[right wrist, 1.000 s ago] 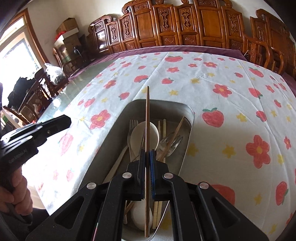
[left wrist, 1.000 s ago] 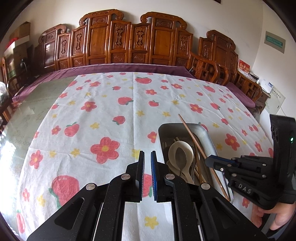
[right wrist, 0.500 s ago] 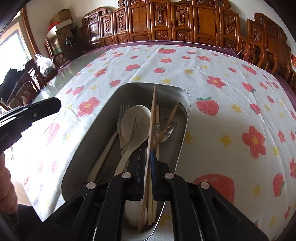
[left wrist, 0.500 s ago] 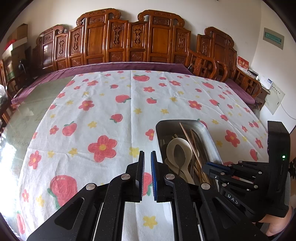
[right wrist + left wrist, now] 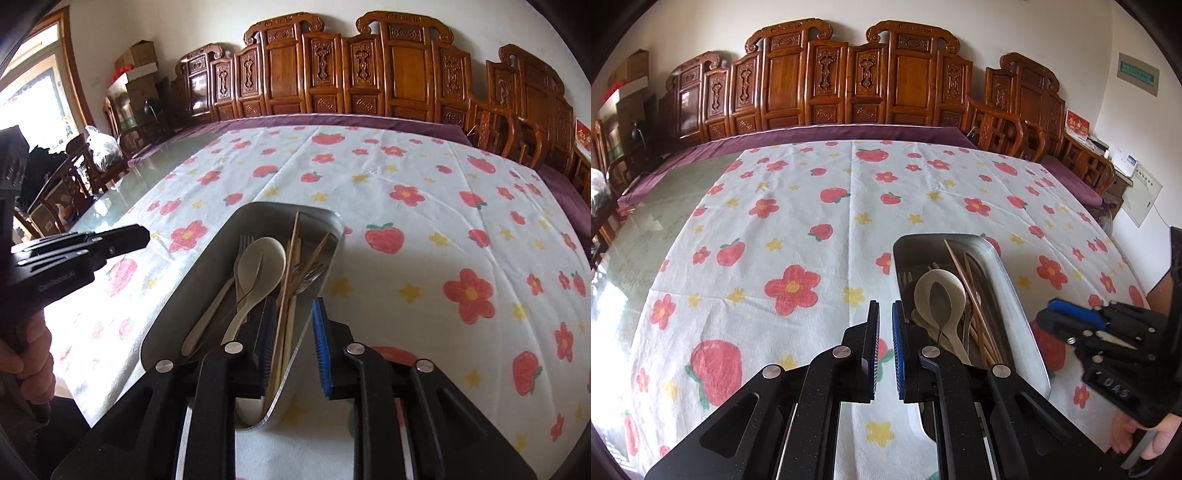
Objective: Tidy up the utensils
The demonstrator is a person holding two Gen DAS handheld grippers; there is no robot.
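A metal tray (image 5: 177, 317) on the flowered cloth holds a cream spoon (image 5: 258, 266), forks (image 5: 243, 247) and several wooden chopsticks (image 5: 291, 258). My right gripper (image 5: 293, 332) is open and empty, just above the tray's near end, with the chopsticks lying between its fingers. The tray also shows in the left wrist view (image 5: 1015, 295), with the spoon (image 5: 936, 291) and chopsticks (image 5: 967, 280) in it. My left gripper (image 5: 885, 332) is shut and empty, just left of the tray. The right gripper shows there at the right (image 5: 1056, 314).
The table carries a white cloth with red flowers and strawberries (image 5: 820, 229); bare glass shows at its left side (image 5: 665, 206). Carved wooden chairs (image 5: 849, 85) line the far edge.
My right gripper has opened and let go of the brown chopstick, which now lies in the tray. It has pulled back a little. The left gripper has stayed shut and almost still.
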